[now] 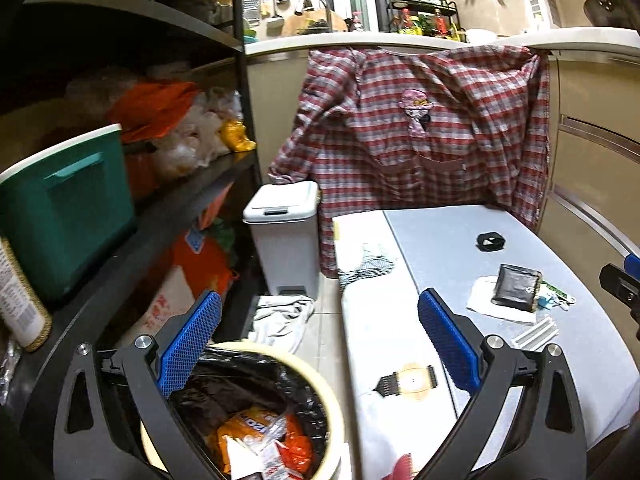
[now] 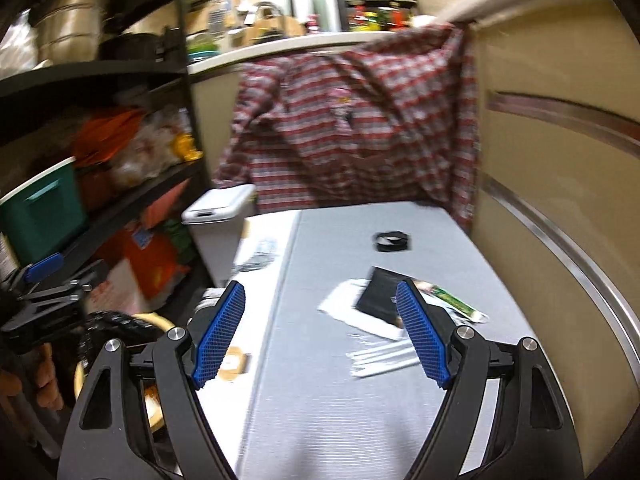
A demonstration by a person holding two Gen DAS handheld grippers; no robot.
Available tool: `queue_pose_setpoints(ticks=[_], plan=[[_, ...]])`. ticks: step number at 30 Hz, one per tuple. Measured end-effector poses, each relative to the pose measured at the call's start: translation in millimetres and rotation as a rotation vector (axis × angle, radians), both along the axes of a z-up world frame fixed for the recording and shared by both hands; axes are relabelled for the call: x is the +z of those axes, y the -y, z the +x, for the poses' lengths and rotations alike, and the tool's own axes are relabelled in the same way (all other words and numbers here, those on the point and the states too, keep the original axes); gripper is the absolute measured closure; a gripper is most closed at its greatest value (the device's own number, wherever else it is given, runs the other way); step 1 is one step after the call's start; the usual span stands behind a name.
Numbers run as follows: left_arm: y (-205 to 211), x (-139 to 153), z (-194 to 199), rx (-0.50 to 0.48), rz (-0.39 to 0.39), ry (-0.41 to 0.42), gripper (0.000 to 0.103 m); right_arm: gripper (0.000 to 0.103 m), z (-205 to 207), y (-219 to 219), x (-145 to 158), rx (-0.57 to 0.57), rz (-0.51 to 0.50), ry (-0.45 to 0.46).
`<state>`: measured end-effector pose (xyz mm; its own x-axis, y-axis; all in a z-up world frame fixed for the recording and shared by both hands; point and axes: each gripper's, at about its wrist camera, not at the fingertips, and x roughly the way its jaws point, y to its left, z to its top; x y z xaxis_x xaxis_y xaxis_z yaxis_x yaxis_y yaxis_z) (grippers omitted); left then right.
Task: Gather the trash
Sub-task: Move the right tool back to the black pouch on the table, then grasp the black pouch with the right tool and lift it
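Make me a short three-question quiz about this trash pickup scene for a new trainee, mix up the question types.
1. True or false: the left gripper is clamped on a piece of trash.
2. Multiple choice: the black pouch on the table rests on A) a white napkin, B) the plaid shirt, C) the white pedal bin.
3. Fill in: the round bin below the left gripper is lined with a ___ bag.

Key: 1 false, its fingers stand open with nothing between them. 2 A. 3 black.
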<state>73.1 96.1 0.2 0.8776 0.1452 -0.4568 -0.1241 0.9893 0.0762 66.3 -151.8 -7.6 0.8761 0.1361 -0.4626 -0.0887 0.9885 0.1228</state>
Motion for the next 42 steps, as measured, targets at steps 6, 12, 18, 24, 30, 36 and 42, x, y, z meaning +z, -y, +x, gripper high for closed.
queue_pose_setpoints(ticks=[6,12,18,24,30,36,42], plan=[[28.0,-2.1,17.9,-0.036,0.003,0.001,0.008,0.026,23.3,48.0,-24.3,-0.140,0.038,-0.061],[51.6,-9.8,34.9,-0.069,0.004,-0.010,0.008,0.026,45.9,85.5,-49.6,-0.233,0.081,-0.118],[63.6,-24.3,43.4,-0.103,0.029,-0.023,0.008,0.026,79.4,100.5,-76.6,-0.278,0.052,-0.172],[61.9,-30.3,47.1,-0.115,0.051,-0.031,0.008,0.026,107.5,95.3,-96.0,-0.226,0.093,-0.227],[51.3,-31.2,50.3,-0.088,0.039,-0.032,0.008,0.026,136.8,78.6,-103.3,-0.195,0.054,-0.222],[34.0,-35.1,56.9,-0.042,0.023,-0.054,0.008,0.026,166.2,80.4,-117.1,-0.206,0.058,-0.235],[27.6,-39.7,63.4,-0.024,0.010,-0.076,0.008,0.026,191.4,76.2,-128.4,-0.178,0.051,-0.260]])
